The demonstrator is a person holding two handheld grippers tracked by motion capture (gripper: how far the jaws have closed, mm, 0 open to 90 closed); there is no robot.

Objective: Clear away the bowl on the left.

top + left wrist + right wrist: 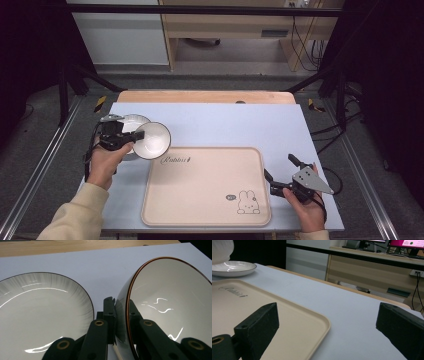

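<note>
Our left hand-held gripper (pixel 136 135) is clamped on the bowl's (pixel 151 140) rim, bowl tilted on edge beside the plate (pixel 37 312); the tray (pixel 200 210) lies just right, nearer this hand. Our right hand-held gripper (pixel 281 173) rests with jaws apart.

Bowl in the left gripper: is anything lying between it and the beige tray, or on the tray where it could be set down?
Nothing visible does. The bowl, clamped by its rim in the left gripper, hangs just off the tray's far left corner, and the tray surface is bare. The plate lies behind the bowl, not in the way.
</note>
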